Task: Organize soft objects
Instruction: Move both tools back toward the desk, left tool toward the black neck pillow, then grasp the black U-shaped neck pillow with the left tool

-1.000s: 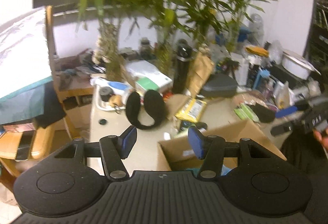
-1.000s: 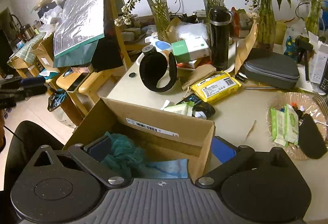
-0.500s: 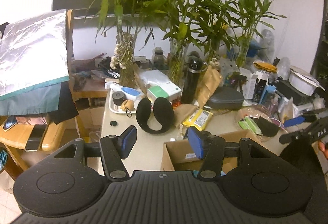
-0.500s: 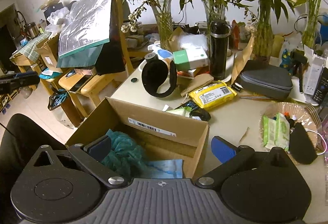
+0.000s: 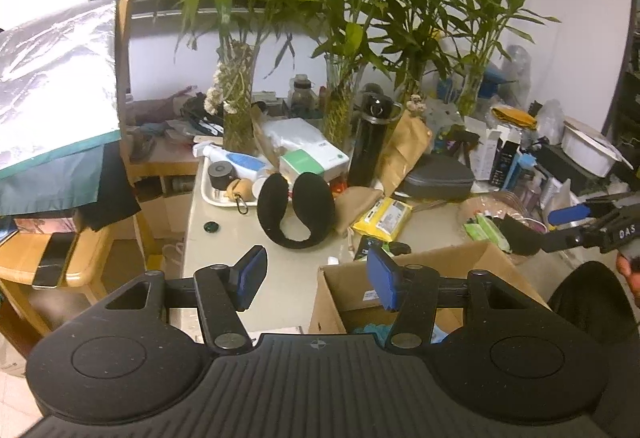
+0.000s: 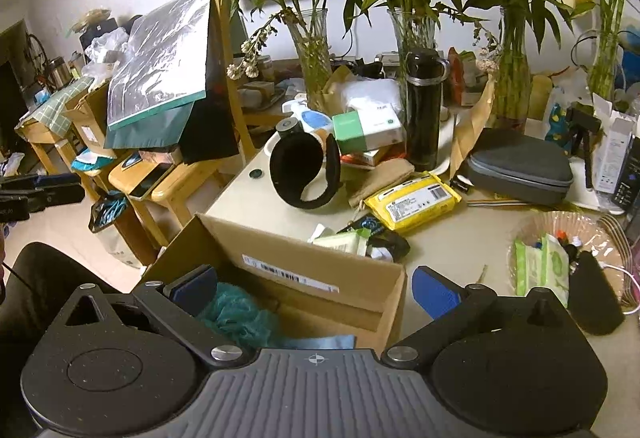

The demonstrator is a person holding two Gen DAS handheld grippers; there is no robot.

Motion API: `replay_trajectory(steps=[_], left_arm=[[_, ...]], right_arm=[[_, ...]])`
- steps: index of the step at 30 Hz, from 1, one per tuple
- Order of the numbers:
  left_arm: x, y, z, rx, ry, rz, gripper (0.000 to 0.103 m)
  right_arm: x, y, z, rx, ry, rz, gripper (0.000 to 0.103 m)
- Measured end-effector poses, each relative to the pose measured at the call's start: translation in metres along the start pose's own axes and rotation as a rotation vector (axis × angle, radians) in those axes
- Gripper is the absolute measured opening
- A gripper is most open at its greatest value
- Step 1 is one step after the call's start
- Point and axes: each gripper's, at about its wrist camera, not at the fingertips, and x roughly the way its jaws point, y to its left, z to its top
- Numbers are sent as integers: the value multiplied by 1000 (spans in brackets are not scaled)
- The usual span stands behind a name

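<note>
My left fingers (image 5: 316,274) and right fingers (image 6: 314,288) hang released, holding nothing, above the cardboard box (image 6: 320,278); black earmuffs (image 6: 306,173) sit farther on the tabletop (image 6: 256,201).

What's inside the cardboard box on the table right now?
Inside the cardboard box lie a teal mesh puff and a blue sheet-like item. The gripper body covers the box's near part.

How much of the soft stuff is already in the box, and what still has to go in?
Partly done: a teal fluffy sponge already lies in the cardboard box. Nothing is in hand: the left gripper and the right gripper are both open and empty. Left to do: the black earmuffs stand on the table behind the box, and maybe the tan cloth beside them.
</note>
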Motion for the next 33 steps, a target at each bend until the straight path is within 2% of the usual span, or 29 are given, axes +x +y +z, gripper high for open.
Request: replay_trajectory(steps=[14, 23, 33], left_arm=[[70, 6, 10, 11, 56, -42, 55], [108, 11, 24, 35, 69, -19, 55], [153, 26, 34, 53, 87, 30, 55]], right_arm=[[45, -32, 17, 71, -18, -32, 103], [69, -53, 30, 86, -36, -56, 103], [93, -67, 43, 56, -76, -45, 103]])
